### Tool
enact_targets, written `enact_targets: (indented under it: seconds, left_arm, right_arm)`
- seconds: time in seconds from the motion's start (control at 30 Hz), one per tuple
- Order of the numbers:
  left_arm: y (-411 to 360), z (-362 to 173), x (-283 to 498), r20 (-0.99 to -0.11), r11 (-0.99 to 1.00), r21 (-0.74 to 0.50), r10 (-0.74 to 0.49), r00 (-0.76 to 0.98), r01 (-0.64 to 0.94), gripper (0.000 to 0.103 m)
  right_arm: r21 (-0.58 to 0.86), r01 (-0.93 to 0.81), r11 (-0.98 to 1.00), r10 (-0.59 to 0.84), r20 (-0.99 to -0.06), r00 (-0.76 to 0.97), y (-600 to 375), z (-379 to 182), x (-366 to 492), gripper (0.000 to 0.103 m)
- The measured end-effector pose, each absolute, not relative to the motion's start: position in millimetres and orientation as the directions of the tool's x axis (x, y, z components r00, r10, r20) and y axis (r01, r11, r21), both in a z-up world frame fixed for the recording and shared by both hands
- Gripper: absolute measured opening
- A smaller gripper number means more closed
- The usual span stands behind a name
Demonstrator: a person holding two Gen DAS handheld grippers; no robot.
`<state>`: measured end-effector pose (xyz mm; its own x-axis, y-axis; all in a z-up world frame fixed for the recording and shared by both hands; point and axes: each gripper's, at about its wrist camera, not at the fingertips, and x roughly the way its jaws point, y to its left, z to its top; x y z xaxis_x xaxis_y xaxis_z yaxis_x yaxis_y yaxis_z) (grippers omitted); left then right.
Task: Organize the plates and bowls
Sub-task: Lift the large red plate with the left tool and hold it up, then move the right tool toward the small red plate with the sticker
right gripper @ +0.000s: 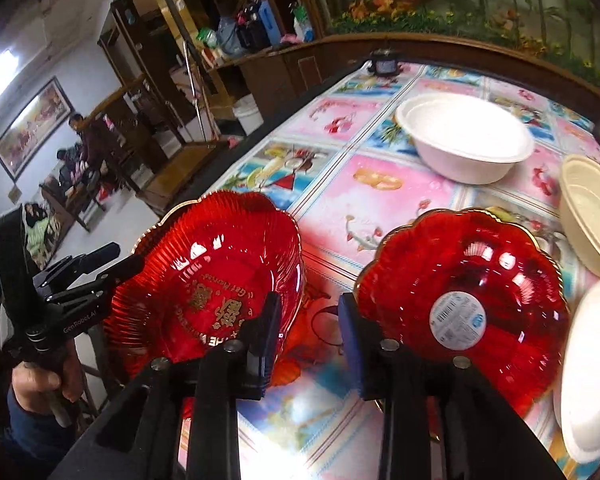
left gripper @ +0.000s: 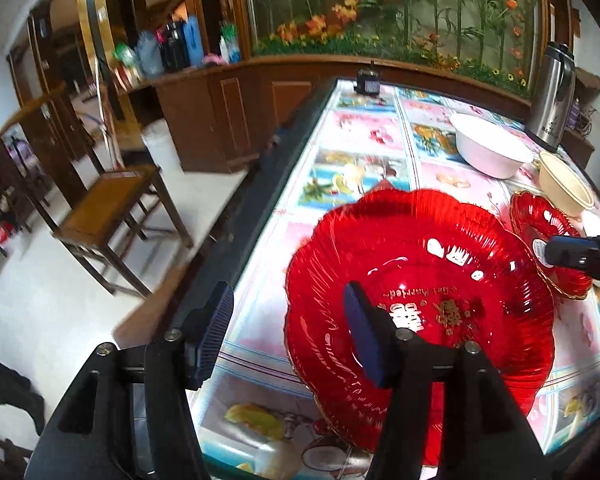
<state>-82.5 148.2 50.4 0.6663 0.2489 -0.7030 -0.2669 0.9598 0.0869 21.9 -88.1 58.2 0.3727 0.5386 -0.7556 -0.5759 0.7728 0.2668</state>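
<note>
A red scalloped plate with gold lettering (left gripper: 451,276) (right gripper: 220,264) lies near the table's left edge. My left gripper (left gripper: 288,332) is open; its right finger (left gripper: 363,336) is over the plate's near part, its left finger hangs past the table edge. It shows in the right wrist view (right gripper: 96,268) at that plate's left rim. A second red plate with a round label (right gripper: 479,280) (left gripper: 539,224) lies to the right. My right gripper (right gripper: 307,328) is open above the gap between both plates, empty. A white bowl (right gripper: 463,136) (left gripper: 491,144) and a cream bowl (right gripper: 591,208) (left gripper: 563,184) stand further back.
A flowery tablecloth (right gripper: 371,184) covers the table. A white dish (right gripper: 591,368) lies at the right edge. A steel kettle (left gripper: 551,96) stands at the far right, a small black device (left gripper: 367,84) at the far end. A wooden chair (left gripper: 112,208) stands on the floor to the left.
</note>
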Motion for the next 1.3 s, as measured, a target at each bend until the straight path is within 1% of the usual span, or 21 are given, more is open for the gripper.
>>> enact_targets:
  seconds: [0.1,0.2,0.23,0.33,0.47,0.63,0.83,1.03,1.3]
  left_arm:
    - [138,63,-91,-0.649,0.947,0.130,0.305,0.697,-0.294,0.056]
    - [119,76,-101,-0.593,0.944,0.146,0.322,0.738,-0.295,0.056]
    - [113,80,-102,-0.578,0.945,0.153,0.322,0.750,-0.288,0.056]
    - [85,88,-104,-0.535,0.949,0.192,0.315,0.784,-0.250,0.057]
    - [53,90,-100,-0.512,0.956,0.226,0.280,0.812,-0.187,0.058]
    - [22,90,-95,-0.518,0.969,0.210,0.221,0.827,-0.128,0.057]
    - [-11,84,-94,-0.534,0.972,0.227,0.181,0.826,-0.066,0.057]
    - [-28,85,-95,-0.536,0.968,0.245,0.177,0.826,-0.048,0.057]
    - [-30,85,-93,-0.539,0.967,0.248,0.180,0.823,-0.049,0.057]
  right_arm:
    - [0.258,-0.571,0.780,0.544,-0.730,0.413,-97,67,11,0.032]
    - [0.183,-0.569,0.802,0.512,-0.701,0.496,-104,77,-6,0.032]
    - [0.149,-0.562,0.814,0.494,-0.687,0.533,-107,81,-14,0.032]
    - [0.106,-0.549,0.829,0.471,-0.661,0.584,-116,88,-25,0.035]
    - [0.041,-0.526,0.850,0.428,-0.637,0.641,-129,93,-38,0.036]
    - [-0.075,-0.462,0.884,0.327,-0.608,0.724,-147,95,-50,0.036]
    - [-0.129,-0.398,0.908,0.249,-0.597,0.763,-173,91,-53,0.036]
    - [-0.128,-0.405,0.905,0.255,-0.599,0.759,-181,87,-54,0.036]
    - [-0.125,-0.414,0.902,0.265,-0.597,0.757,-180,86,-56,0.036]
